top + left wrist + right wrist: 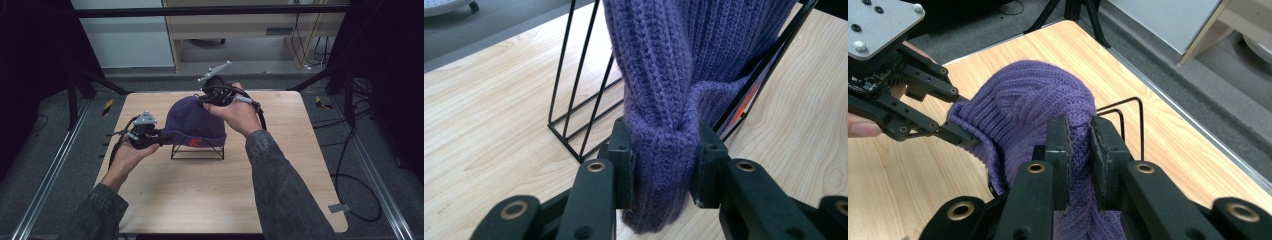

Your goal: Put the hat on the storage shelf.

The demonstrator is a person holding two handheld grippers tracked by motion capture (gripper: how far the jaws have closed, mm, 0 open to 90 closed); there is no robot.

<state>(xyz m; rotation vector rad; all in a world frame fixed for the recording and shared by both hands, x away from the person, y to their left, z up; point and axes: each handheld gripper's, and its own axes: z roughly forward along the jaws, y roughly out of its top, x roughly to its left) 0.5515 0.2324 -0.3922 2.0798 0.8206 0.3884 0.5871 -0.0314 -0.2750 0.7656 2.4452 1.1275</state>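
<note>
The left gripper [663, 160] has its two black jaws squeezed tight on the folded brim of the purple knit hat [195, 122], bunching the wool into a thick lump. The right gripper [1079, 150] pinches a fold of the same hat on its far side, with the jaws close together and wool between them. Holding the hat from two sides keeps it stretched open, so it looks like the person is fitting it down over the black wire stand [197, 150]. The hat sits on top of that stand, with the wire legs poking out under its brim and a small red mark on the brim facing the person. The stand is on a light wooden table [210, 200], near its middle. Around the table are metal rails and grey floor, with cables lying to the right of the stand. Behind the stand is a pale wooden cabinet [250, 30].
</note>
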